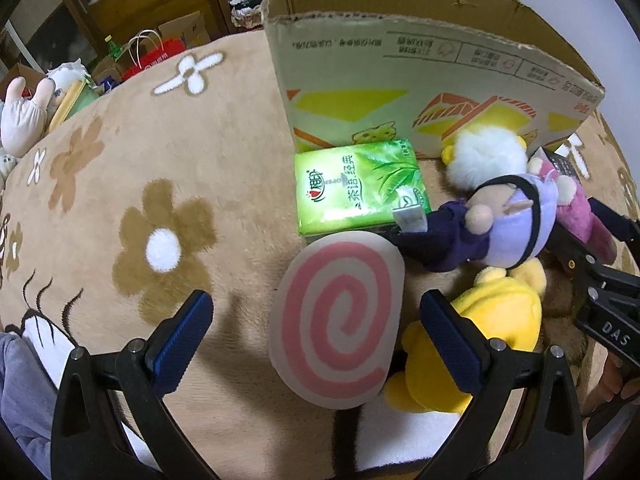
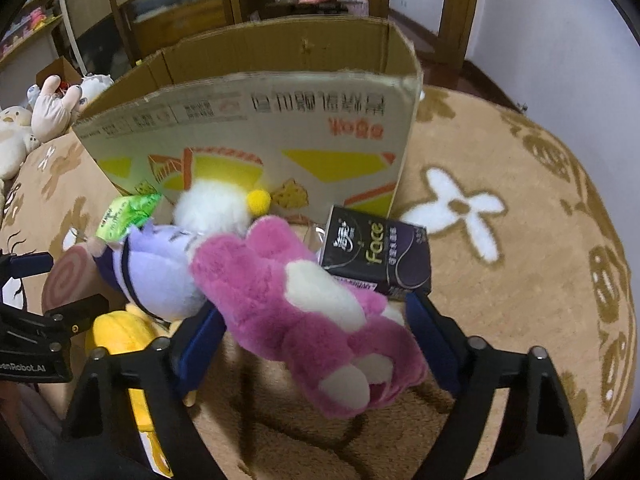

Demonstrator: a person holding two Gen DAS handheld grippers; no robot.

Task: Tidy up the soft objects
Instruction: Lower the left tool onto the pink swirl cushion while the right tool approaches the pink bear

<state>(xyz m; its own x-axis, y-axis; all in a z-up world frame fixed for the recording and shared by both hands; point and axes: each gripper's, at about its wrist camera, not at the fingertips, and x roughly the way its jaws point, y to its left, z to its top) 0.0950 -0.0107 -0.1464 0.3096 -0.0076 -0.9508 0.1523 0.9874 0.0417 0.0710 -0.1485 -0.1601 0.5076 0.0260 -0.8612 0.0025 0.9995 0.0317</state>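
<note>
right hand-held gripper (image 2: 312, 340): fingers wide, straddling the pink plush bear (image 2: 296, 300), pads beside its body, not yet pressing. best closed on the thick middle of the torso, not a loose limb, then lifted clear of the purple doll (image 2: 156, 276) leaning against it before swinging over the near wall of the cardboard box (image 2: 256, 128). likely to squash and sag in the grip, so a firm, deep bite advisable.

left hand-held gripper (image 1: 316, 320): also wide, holding nothing, poised over the round pink-swirl cushion (image 1: 340, 316) on the tan flowered rug (image 1: 160, 168).

bear: shaggy magenta fur, cream patches on belly and feet, lying on its back across the pile just in front of the box. yellow plush (image 1: 496, 320) beside the cushion, white fluffy toy (image 1: 484, 156) against the box wall. green tissue pack (image 1: 360, 188) and black tissue pack (image 2: 380, 256) flanking the heap. box interior not visible.
</note>
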